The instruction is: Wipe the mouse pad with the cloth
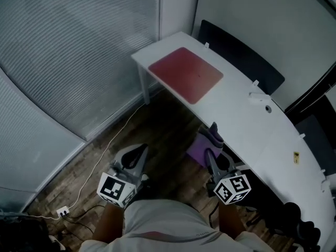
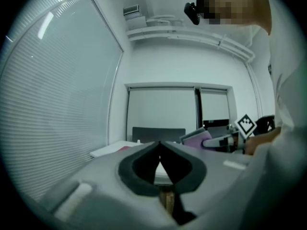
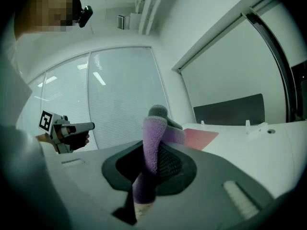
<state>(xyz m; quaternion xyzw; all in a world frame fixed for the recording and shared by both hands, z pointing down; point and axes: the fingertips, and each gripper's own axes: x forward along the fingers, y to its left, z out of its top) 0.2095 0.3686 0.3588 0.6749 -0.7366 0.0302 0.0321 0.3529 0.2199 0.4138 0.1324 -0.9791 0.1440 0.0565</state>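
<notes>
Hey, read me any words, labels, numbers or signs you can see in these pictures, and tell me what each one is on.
No text here can be read.
Yellow sticker on the white table: too small to read.
Left cube on the left gripper: a black-and-white square marker, no letters.
Right cube on the right gripper: the same, no letters.
Purple cloth and red mouse pad: no print seen.

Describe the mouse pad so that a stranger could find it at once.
Find the long, curved white desk. At its far end, near the window blinds, lies the mouse pad: a flat red rectangle, the only red thing on the white top.
</notes>
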